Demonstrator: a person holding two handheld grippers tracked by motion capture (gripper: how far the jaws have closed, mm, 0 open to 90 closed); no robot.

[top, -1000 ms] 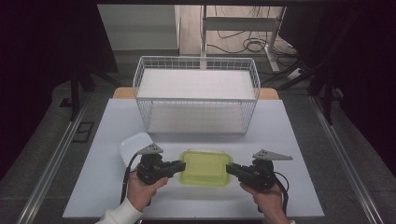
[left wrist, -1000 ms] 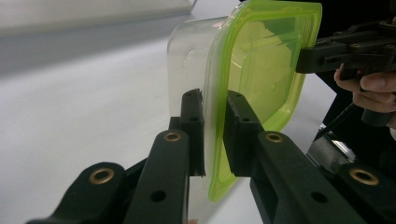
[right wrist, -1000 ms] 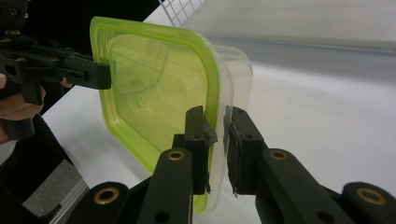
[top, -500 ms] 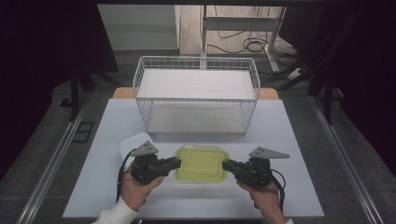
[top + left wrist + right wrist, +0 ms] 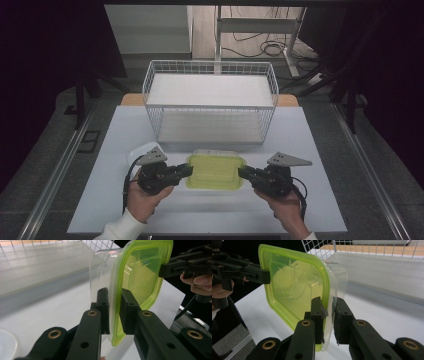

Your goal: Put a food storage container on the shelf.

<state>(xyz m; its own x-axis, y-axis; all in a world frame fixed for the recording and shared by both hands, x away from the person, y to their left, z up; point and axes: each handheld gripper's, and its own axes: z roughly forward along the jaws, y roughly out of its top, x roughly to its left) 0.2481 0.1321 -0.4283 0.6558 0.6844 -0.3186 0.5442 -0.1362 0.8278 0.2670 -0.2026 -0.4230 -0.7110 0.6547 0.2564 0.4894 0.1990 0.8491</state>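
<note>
Container [image 5: 215, 170] with the green lid sits low centre of the high view, on the white table [image 5: 320, 150], clamped between your two grippers

Left gripper [image 5: 184, 171]: lower left of the high view, your left hand [image 5: 142, 197] under it. In the left gripper view its jaws are nearly closed, pinching the lid's rim [image 5: 115, 315] and the clear wall beside it, pads touching both faces. Lid stands on edge in that view, running from bottom centre up to upper right

Right gripper [image 5: 245, 173]: lower right of the high view, your right hand [image 5: 285, 210] under it. In the right gripper view same story, jaws narrow, closed on the opposite rim [image 5: 328, 307], green lid to the left of the gap, clear tub bulging to the right

Each gripper view shows the other gripper gripping the far rim: upper right in the left gripper view, upper left in the right gripper view

White lid-like piece [image 5: 141, 152] lies just behind the left gripper, partly hidden by its grey plate; can't tell what it is exactly

Wire basket [image 5: 210, 102] stands farther back, centre of the high view, just behind the container, not touching it

Beyond the table, upper centre: table frame [image 5: 260, 25] and loose cables [image 5: 270, 49] on the floor
</note>
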